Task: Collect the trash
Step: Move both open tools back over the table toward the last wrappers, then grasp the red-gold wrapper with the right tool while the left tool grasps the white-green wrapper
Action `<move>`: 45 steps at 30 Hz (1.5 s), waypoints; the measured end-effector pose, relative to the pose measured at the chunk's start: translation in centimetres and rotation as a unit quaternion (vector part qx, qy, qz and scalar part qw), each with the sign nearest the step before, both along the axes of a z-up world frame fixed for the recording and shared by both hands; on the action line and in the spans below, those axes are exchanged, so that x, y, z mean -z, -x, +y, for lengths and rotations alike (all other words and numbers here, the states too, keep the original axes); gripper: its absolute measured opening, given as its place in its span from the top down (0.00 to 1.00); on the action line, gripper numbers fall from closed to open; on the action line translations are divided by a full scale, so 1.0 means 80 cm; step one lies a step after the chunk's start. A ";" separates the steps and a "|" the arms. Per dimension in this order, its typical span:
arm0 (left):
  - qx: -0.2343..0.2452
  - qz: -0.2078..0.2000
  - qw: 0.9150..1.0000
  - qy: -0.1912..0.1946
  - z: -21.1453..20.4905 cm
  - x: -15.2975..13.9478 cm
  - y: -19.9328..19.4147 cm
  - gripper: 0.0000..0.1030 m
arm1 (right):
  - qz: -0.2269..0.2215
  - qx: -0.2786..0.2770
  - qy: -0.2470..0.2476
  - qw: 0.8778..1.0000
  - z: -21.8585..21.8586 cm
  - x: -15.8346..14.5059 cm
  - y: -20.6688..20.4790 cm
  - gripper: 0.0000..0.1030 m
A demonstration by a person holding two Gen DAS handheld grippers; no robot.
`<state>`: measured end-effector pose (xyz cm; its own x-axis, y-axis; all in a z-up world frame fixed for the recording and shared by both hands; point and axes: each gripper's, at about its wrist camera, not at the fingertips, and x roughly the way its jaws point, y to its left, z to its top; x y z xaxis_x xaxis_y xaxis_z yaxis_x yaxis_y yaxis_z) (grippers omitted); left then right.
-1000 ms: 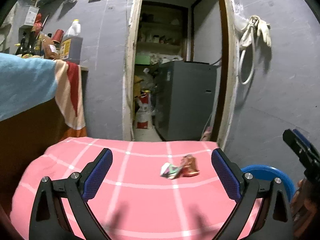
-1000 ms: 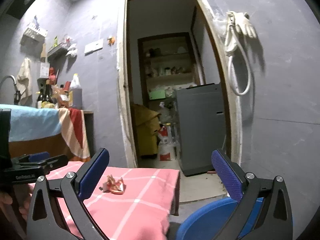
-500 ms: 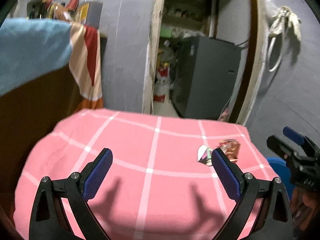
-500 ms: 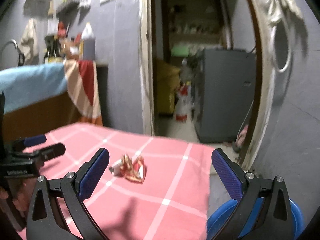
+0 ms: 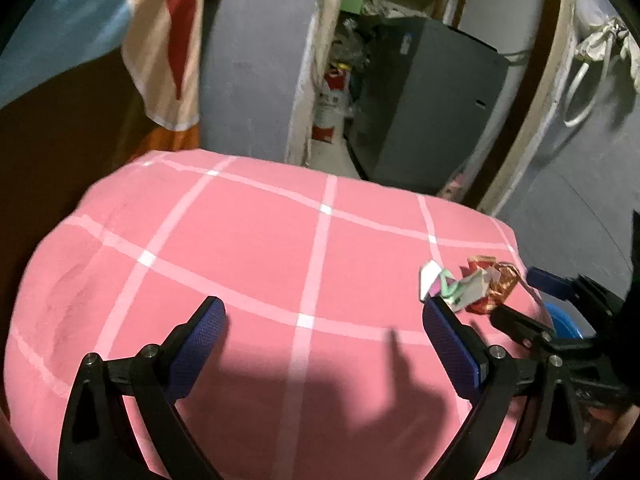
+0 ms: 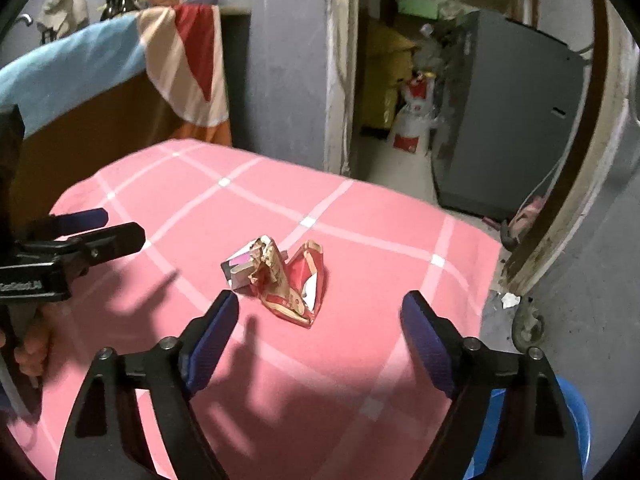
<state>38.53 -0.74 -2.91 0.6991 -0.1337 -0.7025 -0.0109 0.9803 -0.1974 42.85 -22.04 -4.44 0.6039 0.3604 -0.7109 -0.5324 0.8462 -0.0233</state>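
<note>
Right wrist: pink checked cloth [image 6: 360, 208], crumpled wrappers [image 6: 280, 280]; doorway behind, blurry; both grippers wide

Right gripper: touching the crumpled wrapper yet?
Apart. The right wrist view shows pink cloth between the right gripper pads and the crumpled wrapper; jaws just narrowed, nothing between them.

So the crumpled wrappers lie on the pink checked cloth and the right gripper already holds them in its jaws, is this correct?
Not quite. The crumpled wrappers do lie on the pink checked cloth, but the right gripper does not hold them. The right wrist view shows its jaws open and empty, just short of the wrappers, though they have just been closing somewhat.
</note>
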 end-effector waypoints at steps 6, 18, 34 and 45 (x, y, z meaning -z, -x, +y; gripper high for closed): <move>0.014 0.019 1.000 0.009 -0.002 0.003 -0.011 0.06 | 0.015 -0.020 0.011 1.000 0.008 0.004 -0.012 0.45; 0.078 0.027 0.996 -0.021 -0.039 0.005 -0.023 0.06 | 0.038 -0.019 -0.033 0.999 -0.016 0.009 -0.020 0.83; 0.149 0.064 0.986 -0.035 -0.099 0.025 -0.067 0.34 | 0.024 0.010 -0.095 0.995 -0.057 0.009 -0.024 0.89; 0.145 0.065 0.987 -0.012 -0.099 0.019 -0.074 0.70 | 0.009 0.022 -0.118 0.993 -0.067 0.010 -0.020 0.89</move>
